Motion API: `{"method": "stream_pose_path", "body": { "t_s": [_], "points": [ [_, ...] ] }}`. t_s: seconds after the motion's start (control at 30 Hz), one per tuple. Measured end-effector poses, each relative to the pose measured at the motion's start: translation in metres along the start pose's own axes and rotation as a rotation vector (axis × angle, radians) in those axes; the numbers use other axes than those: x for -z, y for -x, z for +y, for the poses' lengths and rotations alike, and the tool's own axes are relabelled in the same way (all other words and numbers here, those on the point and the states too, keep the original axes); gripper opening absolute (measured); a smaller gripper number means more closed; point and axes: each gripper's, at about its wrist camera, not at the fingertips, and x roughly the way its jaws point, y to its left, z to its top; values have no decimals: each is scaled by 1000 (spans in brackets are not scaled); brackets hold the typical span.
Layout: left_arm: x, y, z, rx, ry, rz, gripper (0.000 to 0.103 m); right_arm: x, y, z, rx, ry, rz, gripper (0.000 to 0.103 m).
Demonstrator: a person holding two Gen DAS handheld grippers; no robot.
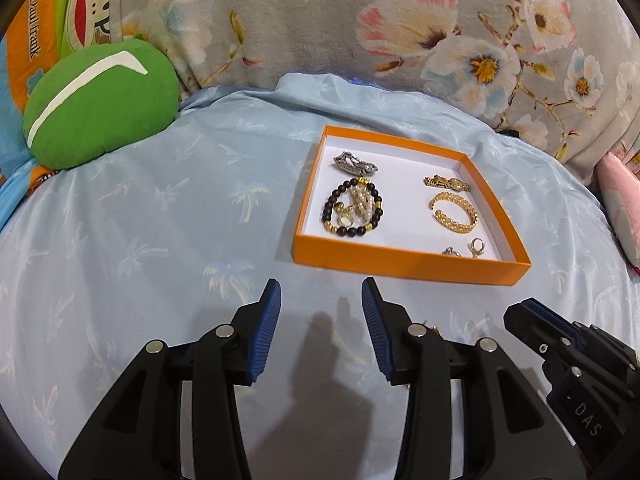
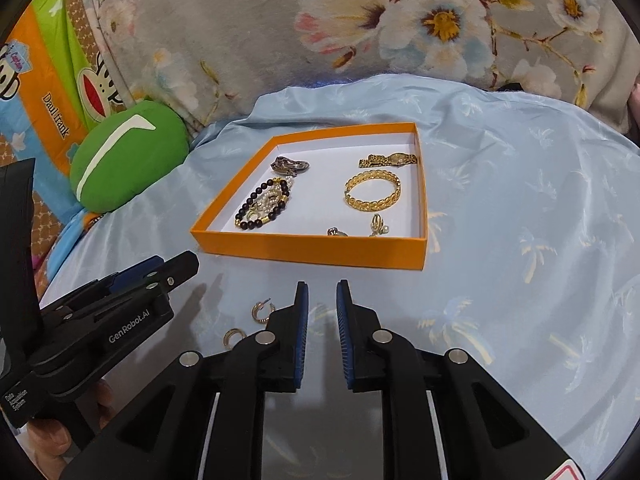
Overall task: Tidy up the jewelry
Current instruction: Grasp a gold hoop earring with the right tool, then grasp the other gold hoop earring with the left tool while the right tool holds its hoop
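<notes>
An orange tray (image 1: 400,264) (image 2: 312,248) with a white floor lies on the light blue cloth. In it are a black bead bracelet (image 1: 329,208) (image 2: 256,222), a gold bangle (image 1: 456,229) (image 2: 372,204), a gold watch (image 1: 448,183) (image 2: 390,159), a silver bracelet (image 1: 354,164) (image 2: 290,165) and small earrings (image 1: 476,246) (image 2: 378,224). Two loose gold hoop earrings (image 2: 262,312) (image 2: 234,336) rest on the cloth just left of my right gripper (image 2: 322,296), which stands narrowly open and holds nothing. My left gripper (image 1: 320,300) is open and empty, in front of the tray.
A green cushion (image 1: 100,104) (image 2: 128,160) sits at the back left. A floral blanket (image 1: 360,20) rises behind the tray. The blue cloth (image 2: 520,200) spreads wide to the right of the tray. A person's hand (image 2: 52,436) grips the left tool.
</notes>
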Motion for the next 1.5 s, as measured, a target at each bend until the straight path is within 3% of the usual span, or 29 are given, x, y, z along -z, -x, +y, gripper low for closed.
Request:
{"method": "stream_pose_path", "body": {
  "t_s": [0.4, 0.87, 1.0, 1.2, 1.37, 1.4, 1.5],
  "points": [
    [19, 13, -5, -11, -13, 42, 45, 16, 8, 2, 38, -25, 39, 27],
    [31, 19, 21, 12, 61, 90, 46, 6, -34, 41, 13, 60, 145, 27],
    [34, 24, 30, 21, 88, 79, 57, 2, -44, 45, 14, 57, 162, 27],
    [34, 23, 33, 13, 105, 83, 58, 1, -47, 51, 39, 81, 167, 28],
    [35, 23, 36, 6, 117, 87, 58, 2, -49, 58, 91, 116, 169, 22],
    [35, 23, 36, 9, 117, 87, 58, 1, -50, 59, 95, 120, 170, 17],
    [35, 23, 36, 12, 115, 88, 58, 1, -49, 57, 90, 116, 169, 16]
  ]
}}
